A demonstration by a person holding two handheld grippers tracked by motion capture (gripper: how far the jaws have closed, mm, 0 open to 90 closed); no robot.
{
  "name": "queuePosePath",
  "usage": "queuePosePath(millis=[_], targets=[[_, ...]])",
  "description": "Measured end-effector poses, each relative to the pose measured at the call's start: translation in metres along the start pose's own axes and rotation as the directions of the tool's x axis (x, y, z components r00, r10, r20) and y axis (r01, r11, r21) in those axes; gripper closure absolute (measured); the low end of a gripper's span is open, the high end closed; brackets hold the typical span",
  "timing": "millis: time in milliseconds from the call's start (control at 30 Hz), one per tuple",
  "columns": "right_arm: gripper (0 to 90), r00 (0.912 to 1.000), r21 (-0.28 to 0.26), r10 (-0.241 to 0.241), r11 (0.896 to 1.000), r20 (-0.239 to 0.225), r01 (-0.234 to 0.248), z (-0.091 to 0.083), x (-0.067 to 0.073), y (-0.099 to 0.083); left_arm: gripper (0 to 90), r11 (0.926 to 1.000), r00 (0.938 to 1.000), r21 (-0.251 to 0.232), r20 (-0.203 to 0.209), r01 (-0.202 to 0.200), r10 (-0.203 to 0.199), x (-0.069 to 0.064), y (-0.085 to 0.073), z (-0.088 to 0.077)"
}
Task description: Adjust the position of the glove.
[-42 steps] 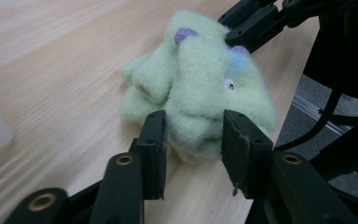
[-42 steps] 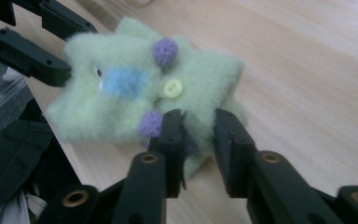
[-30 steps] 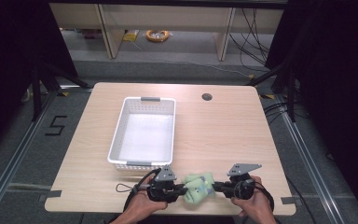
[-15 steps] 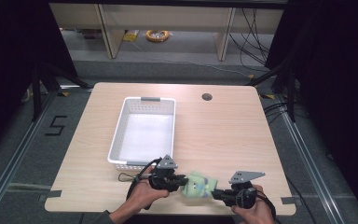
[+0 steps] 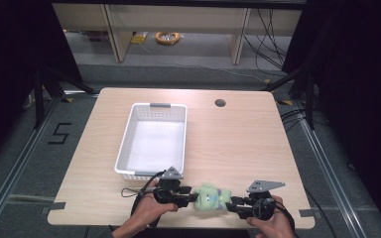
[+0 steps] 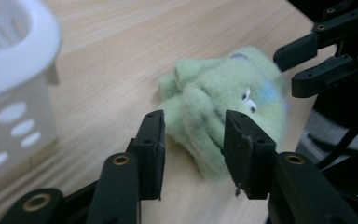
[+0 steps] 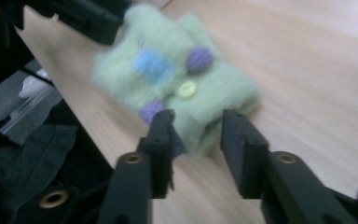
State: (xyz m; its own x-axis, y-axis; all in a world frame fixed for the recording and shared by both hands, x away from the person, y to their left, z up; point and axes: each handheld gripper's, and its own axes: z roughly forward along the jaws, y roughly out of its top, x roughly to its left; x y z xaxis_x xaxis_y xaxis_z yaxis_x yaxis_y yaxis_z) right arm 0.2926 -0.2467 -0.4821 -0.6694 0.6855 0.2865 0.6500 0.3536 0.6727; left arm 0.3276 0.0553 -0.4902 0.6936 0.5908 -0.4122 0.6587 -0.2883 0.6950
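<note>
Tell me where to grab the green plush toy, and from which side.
Grip the green plush toy at its two narrow ends, coming in level from left and right. It lies flat and lengthwise between the left gripper and right gripper, whose jaws have just opened with its soft ends between them.

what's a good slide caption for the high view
Two hand-held grippers flank a green plush toy beside a white basket.

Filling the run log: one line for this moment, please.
left gripper jaws opening, right gripper too | green plush toy between, on table | basket empty
</note>
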Motion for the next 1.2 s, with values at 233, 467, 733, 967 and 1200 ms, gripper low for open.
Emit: queuePosePath(millis=[233, 467, 733, 967, 1200], targets=[[47.7, 0.9948, -0.068, 0.102, 0.993, 0.002, -0.102, -0.002, -0.010, 0.002, 50.7, 0.9977, 0.9976, 0.005, 0.008, 0.068, -0.068, -0.002, -0.006, 0.001], [46.2, 0.9953, -0.045, 0.097, 0.994, -0.003, -0.097, 0.010, -0.012, 0.012, 48.7, 0.9970, 0.9973, 0.024, -0.009, 0.073, -0.073, -0.009, -0.005, 0.009], [48.0, 0.9950, 0.039, 0.094, 0.995, 0.033, -0.096, 0.024, -0.015, 0.014, 50.6, 0.9958, 0.9969, 0.047, 0.003, 0.078, -0.078, -0.007, -0.006, 0.018], [49.5, 0.9921, 0.040, 0.125, 0.991, -0.005, -0.125, 0.031, -0.019, 0.008, 53.2, 0.9940, 0.9964, 0.070, 0.007, 0.084, -0.084, -0.004, -0.007, 0.024], [51.4, 0.9890, 0.034, 0.144, 0.989, -0.033, -0.143, 0.033, -0.022, 0.006, 53.7, 0.9931, 0.9962, 0.081, 0.012, 0.085, -0.087, -0.005, -0.008, 0.029]])
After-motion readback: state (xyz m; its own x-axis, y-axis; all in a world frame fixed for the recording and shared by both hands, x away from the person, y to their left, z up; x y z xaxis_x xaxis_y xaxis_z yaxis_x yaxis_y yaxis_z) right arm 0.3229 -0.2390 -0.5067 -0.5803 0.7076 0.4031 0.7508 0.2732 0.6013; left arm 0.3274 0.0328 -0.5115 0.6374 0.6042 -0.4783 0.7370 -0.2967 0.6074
